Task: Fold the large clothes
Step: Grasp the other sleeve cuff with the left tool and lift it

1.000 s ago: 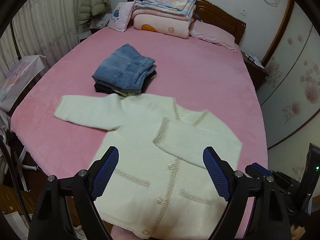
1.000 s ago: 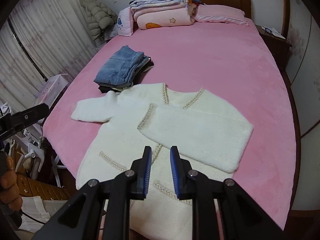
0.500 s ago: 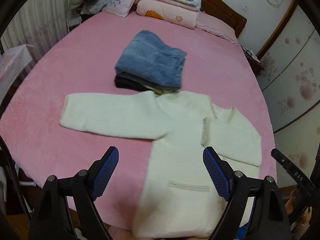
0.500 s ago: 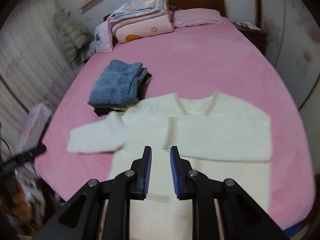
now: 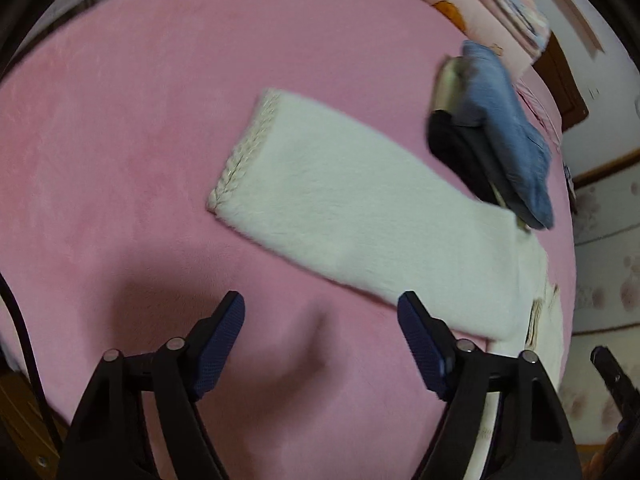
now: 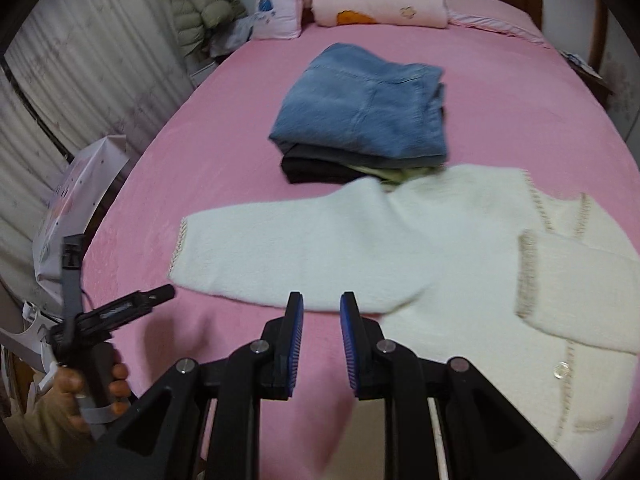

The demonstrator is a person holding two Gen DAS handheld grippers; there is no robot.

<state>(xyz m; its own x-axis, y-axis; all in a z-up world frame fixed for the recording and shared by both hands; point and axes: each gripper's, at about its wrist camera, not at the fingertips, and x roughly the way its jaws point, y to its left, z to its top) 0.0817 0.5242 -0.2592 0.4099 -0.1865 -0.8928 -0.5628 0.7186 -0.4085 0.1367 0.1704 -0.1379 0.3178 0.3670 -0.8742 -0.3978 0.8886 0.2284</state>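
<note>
A white knit cardigan lies flat on the pink bed. Its right sleeve is folded across the chest. Its left sleeve lies stretched out, with a braided cuff. My left gripper is open and empty, just above the bed, a little short of that sleeve. It shows in the right wrist view at the left, held by a hand. My right gripper has a narrow gap between its pads, holds nothing, and hovers near the sleeve's lower edge.
A stack of folded clothes with blue jeans on top sits beyond the cardigan, also in the left wrist view. Folded blankets and pillows lie at the headboard. A white bag and curtains stand left of the bed.
My left gripper has swung left and dropped close to the stretched-out sleeve. My right gripper has shifted left towards the same sleeve. The cardigan has not moved.
</note>
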